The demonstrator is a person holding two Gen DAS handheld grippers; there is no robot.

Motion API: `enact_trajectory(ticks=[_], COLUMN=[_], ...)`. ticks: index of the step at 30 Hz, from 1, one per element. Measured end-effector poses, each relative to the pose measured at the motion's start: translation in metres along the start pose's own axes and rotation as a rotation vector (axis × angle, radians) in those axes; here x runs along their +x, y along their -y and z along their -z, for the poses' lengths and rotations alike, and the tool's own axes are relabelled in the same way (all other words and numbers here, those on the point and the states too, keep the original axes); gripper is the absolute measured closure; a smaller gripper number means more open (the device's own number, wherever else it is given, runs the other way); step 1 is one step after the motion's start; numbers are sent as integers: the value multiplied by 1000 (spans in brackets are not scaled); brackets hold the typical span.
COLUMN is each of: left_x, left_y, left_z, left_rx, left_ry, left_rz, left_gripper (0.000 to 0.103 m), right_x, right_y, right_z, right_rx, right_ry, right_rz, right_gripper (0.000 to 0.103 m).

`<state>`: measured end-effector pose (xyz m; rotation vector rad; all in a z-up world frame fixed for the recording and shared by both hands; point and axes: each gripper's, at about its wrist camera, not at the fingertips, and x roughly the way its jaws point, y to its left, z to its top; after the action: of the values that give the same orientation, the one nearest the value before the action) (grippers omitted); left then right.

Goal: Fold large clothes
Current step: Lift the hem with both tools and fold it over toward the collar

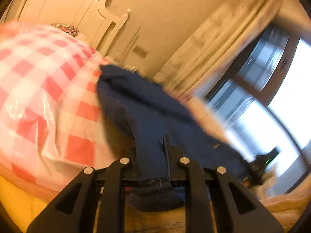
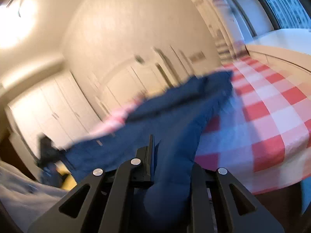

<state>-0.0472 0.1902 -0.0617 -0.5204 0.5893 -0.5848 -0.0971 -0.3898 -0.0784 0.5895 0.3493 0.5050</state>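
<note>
Both the left gripper (image 1: 166,145) and right gripper (image 2: 152,145) have fingers clamped on the near edge of the blue garment (image 1: 147,104), which stretches away over the checked bed (image 2: 272,104).

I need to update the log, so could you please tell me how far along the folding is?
Done: both hand-held grippers have a grip, the left hand-held gripper and the right hand-held gripper each shut on the blue garment. In hand: it hangs between them, partly raised over the checked cloth. Left: no fold shows yet, so all the folding remains.
</note>
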Motion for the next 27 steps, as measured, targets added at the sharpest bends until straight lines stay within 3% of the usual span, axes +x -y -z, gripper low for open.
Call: enact_trajectory(ticks=[5,7,9,12,16,18,19,20,21,22,24,25,27], left_x=[-57,-63,-51,0,121,182,202,219,236,248,251,247,233], left_y=[28,36,39,39,9,-24,-43,-55,-73,-88,-100,-103,-103], left_z=[-26,-46,-67,-103,-140,-142,-139,-135,-129,-123,-119,-122,-133], left_rx=[-14,-11,-33,-68,-159,-245,-283,-311,-347,-372,-384,-392,-387], left_ry=[166,208,212,190,63,-41,-89,-125,-160,-178,-177,-169,-118], left_rz=[223,278,282,168,-52,-158,-198,-222,-243,-242,-213,-171,-151], left_gripper=[86,84,82,80,75,73,69,66,61,56,54,47,31], right_x=[-31,-28,-11,41,138,172,189,194,196,193,183,176,165], right_y=[-45,-60,-66,-60,16,64,96,113,131,147,160,163,159], right_z=[-50,-71,-92,-126,-152,-148,-140,-133,-123,-116,-109,-111,-123], right_rx=[-50,-97,-96,-74,176,315,405,458,513,566,613,603,502], right_ry=[136,151,134,66,-95,-153,-178,-186,-181,-141,-99,-81,-81], right_rz=[-171,-177,-157,-63,57,74,78,71,57,35,-27,-26,47], right_gripper=[87,87,86,86,84,76,63,36,16,4,4,4,4])
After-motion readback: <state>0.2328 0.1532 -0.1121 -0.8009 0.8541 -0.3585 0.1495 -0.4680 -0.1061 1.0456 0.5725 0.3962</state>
